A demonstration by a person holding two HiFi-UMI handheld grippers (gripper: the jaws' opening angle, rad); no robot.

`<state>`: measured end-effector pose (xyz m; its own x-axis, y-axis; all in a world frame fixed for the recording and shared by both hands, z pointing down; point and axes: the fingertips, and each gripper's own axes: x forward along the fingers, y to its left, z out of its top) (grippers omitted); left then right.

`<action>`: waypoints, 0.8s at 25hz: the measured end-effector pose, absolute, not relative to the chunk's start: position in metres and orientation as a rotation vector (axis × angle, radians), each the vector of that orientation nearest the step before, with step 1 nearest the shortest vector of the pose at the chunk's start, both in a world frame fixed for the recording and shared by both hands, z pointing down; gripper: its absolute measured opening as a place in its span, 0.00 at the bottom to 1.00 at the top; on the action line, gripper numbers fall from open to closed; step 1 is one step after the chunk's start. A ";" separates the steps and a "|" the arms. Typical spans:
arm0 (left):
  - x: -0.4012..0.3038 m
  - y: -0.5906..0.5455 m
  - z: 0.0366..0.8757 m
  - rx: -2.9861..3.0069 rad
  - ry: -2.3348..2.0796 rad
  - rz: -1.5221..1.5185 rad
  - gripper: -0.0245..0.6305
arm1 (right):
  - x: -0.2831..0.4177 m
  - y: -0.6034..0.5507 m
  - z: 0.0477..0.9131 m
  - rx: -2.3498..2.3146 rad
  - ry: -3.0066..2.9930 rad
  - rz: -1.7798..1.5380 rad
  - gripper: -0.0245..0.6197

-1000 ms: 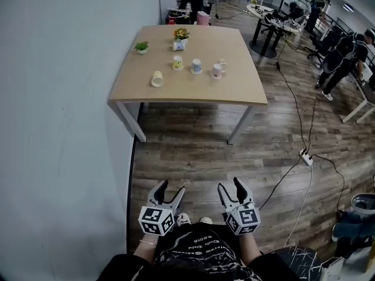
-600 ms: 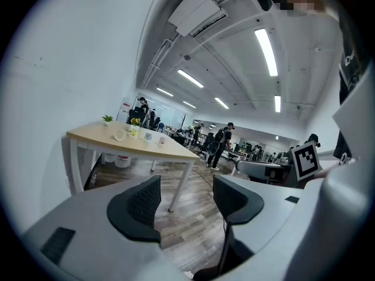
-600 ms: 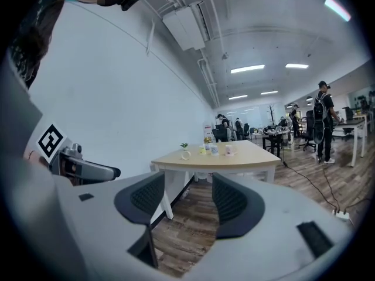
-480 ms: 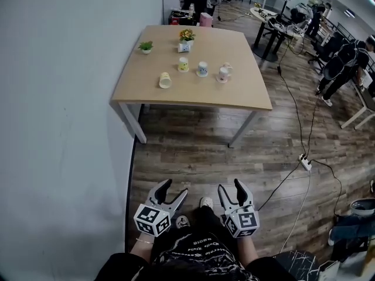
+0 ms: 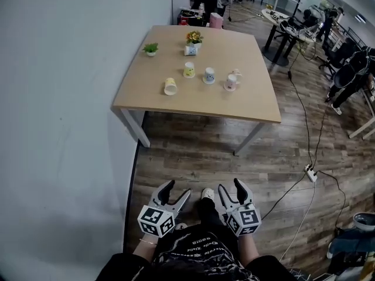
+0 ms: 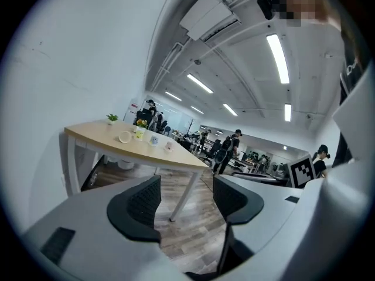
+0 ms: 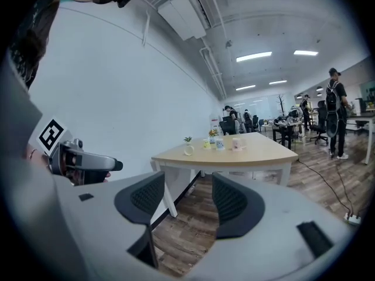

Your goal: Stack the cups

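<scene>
Several cups stand on a wooden table across the floor ahead. A cream cup lies on its side; a yellow cup, a blue-printed white cup and a pink cup stand upright in a row. The left gripper view also shows the cream cup and the pink cup, small and far off. My left gripper and right gripper are held low near my body, far short of the table. Both are open and empty.
A white wall runs along the left side. A small green plant and a flower pot sit at the table's back. A power strip with cables lies on the floor at the right. People and office desks fill the far right.
The table has come closer and sits lower in the head view as I walk toward it. Both grippers travel forward with me, their jaws unchanged.
</scene>
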<state>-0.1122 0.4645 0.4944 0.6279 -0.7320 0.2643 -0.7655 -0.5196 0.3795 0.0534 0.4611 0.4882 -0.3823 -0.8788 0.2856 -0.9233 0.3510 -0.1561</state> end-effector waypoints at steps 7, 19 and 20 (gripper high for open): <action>-0.098 0.382 0.499 2.293 -1.330 0.107 0.47 | 0.080 0.370 0.492 1.572 -2.498 0.450 0.45; -0.049 0.279 0.499 2.210 -1.418 0.059 0.47 | 0.127 0.253 0.488 1.434 -2.566 0.404 0.43; -0.046 0.273 0.500 2.204 -1.425 0.061 0.47 | 0.130 0.246 0.490 1.418 -2.568 0.405 0.43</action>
<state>-0.0456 0.2727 0.5000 0.4479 -0.8406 0.3045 -0.8636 -0.3187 0.3906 0.1296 0.2460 0.4898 -0.5290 -0.7991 0.2856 -0.8482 0.5081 -0.1495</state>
